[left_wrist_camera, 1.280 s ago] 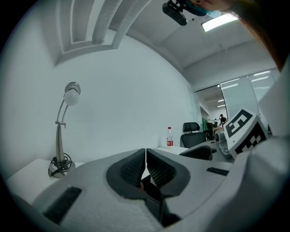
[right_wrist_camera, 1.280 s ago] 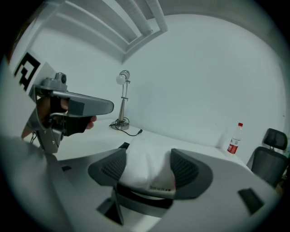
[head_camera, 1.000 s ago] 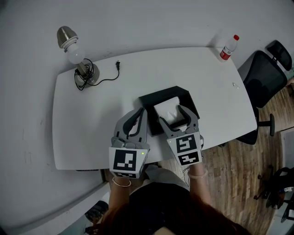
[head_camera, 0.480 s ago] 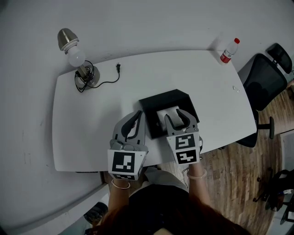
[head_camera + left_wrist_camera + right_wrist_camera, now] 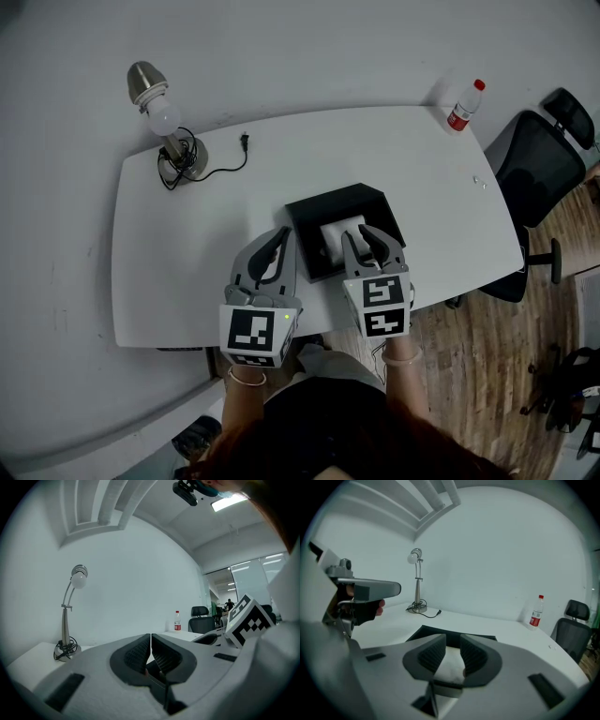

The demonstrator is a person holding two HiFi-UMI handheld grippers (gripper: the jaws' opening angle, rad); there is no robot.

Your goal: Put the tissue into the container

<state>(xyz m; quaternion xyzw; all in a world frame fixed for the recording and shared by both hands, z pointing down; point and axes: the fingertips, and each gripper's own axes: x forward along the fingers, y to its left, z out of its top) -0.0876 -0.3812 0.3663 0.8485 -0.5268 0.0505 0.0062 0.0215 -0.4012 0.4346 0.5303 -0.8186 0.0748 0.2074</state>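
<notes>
A black open container (image 5: 339, 200) sits near the table's front edge, with a white tissue (image 5: 335, 232) in its hollow. My right gripper (image 5: 362, 236) reaches over it from the front. Its jaws are closing, and the tissue (image 5: 451, 665) bulges up between the two ribbed pads, which press its sides. In the right gripper view (image 5: 452, 649) the container's dark rim (image 5: 440, 631) shows just beyond the pads. My left gripper (image 5: 279, 246) rests to the container's left, shut with nothing between its pads (image 5: 150, 651).
A desk lamp (image 5: 167, 127) with a coiled cord and loose plug (image 5: 243, 142) stands at the table's back left. A red-capped bottle (image 5: 459, 103) is at the back right corner. A black office chair (image 5: 542, 155) stands off the table's right end.
The right gripper's jaws have narrowed from wide open onto the tissue. The left gripper has stayed where it was. The view has shifted slightly.
</notes>
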